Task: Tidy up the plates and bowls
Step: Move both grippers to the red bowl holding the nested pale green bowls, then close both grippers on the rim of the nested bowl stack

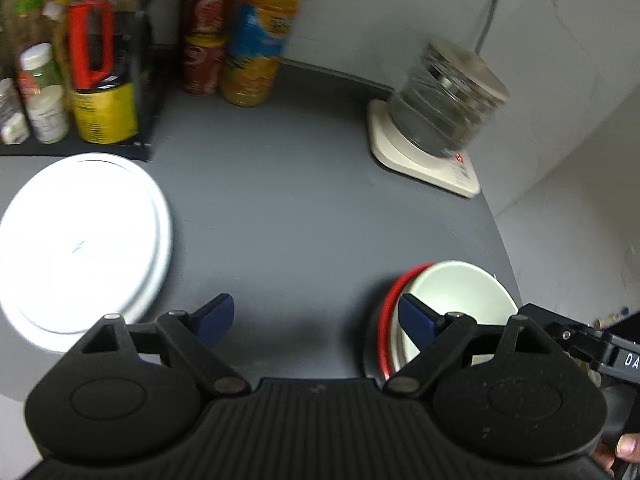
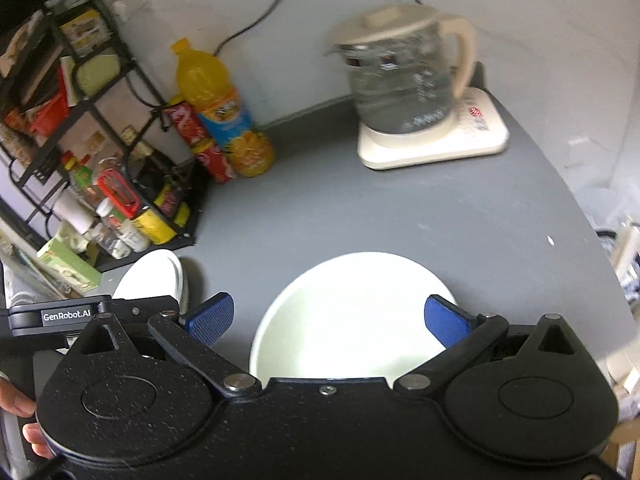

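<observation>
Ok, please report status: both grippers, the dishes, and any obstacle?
Left gripper open, empty. Right gripper open over pale bowl. White plates stacked left. Kettle at back, path free.

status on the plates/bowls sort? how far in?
Looks done: round white plates sit stacked at the left of the grey counter; a pale cream bowl sits nested in a red-rimmed bowl on the right. In hand: nothing. The left claw is open over bare counter, the right claw open over the cream bowl. Left: I see no other loose dishes; possibly only placing the stacks.
</observation>
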`<state>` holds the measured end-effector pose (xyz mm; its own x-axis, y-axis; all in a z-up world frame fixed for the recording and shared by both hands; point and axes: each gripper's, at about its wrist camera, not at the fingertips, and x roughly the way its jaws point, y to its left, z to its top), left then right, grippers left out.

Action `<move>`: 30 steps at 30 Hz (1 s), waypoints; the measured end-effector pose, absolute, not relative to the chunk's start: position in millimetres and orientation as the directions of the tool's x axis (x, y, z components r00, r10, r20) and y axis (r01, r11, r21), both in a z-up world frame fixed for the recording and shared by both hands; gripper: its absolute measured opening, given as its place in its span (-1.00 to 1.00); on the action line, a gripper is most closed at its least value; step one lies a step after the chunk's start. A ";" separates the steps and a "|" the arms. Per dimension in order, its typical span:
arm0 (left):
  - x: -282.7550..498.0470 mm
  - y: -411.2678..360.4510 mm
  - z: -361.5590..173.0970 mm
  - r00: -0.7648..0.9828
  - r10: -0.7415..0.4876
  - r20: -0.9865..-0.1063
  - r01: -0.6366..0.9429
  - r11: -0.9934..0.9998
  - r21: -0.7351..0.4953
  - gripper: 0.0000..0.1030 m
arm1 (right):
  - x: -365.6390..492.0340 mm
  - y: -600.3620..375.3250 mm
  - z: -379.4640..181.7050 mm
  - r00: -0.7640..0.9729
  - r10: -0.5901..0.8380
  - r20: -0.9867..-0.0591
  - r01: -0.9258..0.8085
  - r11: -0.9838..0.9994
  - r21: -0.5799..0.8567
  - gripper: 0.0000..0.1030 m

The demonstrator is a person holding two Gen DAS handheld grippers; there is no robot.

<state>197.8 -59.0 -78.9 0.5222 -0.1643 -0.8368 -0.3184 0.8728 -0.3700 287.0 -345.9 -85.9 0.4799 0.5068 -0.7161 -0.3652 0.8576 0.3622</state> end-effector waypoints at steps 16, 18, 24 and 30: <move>224.2 -106.9 -106.9 0.448 -0.240 -0.861 -0.217 0.905 -0.365 0.69 | 278.0 -389.2 -121.3 0.480 0.455 -0.750 -0.231 0.890 0.392 0.71; 226.2 -112.4 -110.6 0.437 -0.241 -0.867 -0.209 0.910 -0.358 0.68 | 277.7 -392.0 -126.6 0.473 0.452 -0.756 -0.216 0.891 0.398 0.71; 234.2 -123.5 -125.0 0.398 -0.260 -0.880 -0.216 0.905 -0.366 0.64 | 278.2 -400.8 -143.2 0.443 0.462 -0.768 -0.171 0.885 0.433 0.55; 240.9 -132.0 -137.7 0.360 -0.267 -0.894 -0.220 0.907 -0.359 0.57 | 280.4 -407.9 -159.8 0.398 0.477 -0.783 -0.109 0.873 0.476 0.26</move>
<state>240.9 -132.0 -137.7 0.3604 -0.2669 -0.8938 -0.2195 0.9070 -0.3593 280.4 -407.9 -159.8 0.3983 0.4774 -0.7832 -0.1095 0.8725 0.4762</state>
